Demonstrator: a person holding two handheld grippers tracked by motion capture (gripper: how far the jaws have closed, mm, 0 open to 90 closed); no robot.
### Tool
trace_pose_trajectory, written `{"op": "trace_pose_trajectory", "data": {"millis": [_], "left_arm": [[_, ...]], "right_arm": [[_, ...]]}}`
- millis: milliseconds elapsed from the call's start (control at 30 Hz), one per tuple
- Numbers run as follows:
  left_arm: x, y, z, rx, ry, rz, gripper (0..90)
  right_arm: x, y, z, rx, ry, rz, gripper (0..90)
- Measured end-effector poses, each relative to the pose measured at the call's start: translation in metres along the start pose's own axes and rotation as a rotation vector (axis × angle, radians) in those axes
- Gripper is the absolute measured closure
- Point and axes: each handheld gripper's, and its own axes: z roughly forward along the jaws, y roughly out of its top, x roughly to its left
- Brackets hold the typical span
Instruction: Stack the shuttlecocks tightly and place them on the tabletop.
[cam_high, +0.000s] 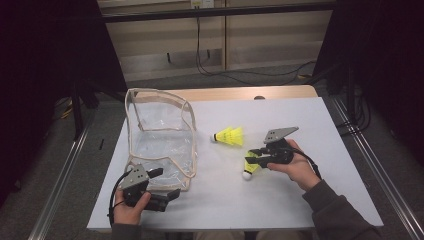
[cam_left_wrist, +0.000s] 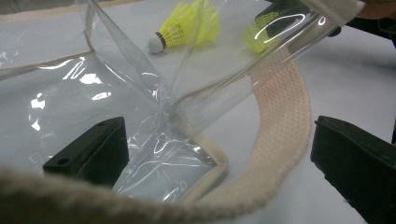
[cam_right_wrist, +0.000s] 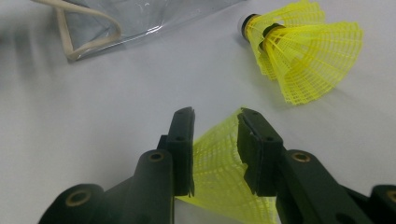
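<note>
White tabletop (cam_high: 300, 120): right gripper (cam_high: 256, 156) pinches a shuttlecock (cam_high: 249, 166) by its skirt (cork toward the person); clear bag (cam_high: 160, 131) lies leftward, beside the wide-open left gripper (cam_high: 167, 183).

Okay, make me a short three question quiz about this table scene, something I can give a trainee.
1. True or false: the right gripper has its jaws on either side of a shuttlecock's yellow skirt.
2. How many yellow shuttlecocks lie on the white table?
3. Which is the left gripper closest to? A. the free shuttlecock B. the clear bag's woven edging C. the table's far edge

Key: 1 true. 2 two. 3 B; the jaws are open around the corner of the clear bag.
</note>
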Motion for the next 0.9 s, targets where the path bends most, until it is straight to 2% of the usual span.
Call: {"op": "trace_pose_trajectory", "data": {"millis": [133,333,567,667,900], "left_arm": [[0.000,0.000,0.000,0.000,0.001,-0.002,4.1],[0.000,0.000,0.000,-0.001,-0.001,-0.002,4.0],[0.000,0.001,0.000,0.000,0.001,-0.001,4.1],[0.000,0.001,0.000,0.002,0.000,0.000,4.0],[0.001,0.001,0.001,0.002,-0.002,0.003,3.8]], "right_arm": [[0.001,0.000,-0.003,-0.003,0.000,0.006,64.2],[0.004,0.002,-0.008,0.000,0.002,-0.011,64.0],[0.007,0.002,-0.014,0.012,0.009,-0.012,65.5],[0.006,0.000,-0.016,0.022,-0.004,-0.025,67.1],[0.005,-0.004,-0.021,0.031,-0.005,-0.016,70.8]]}}
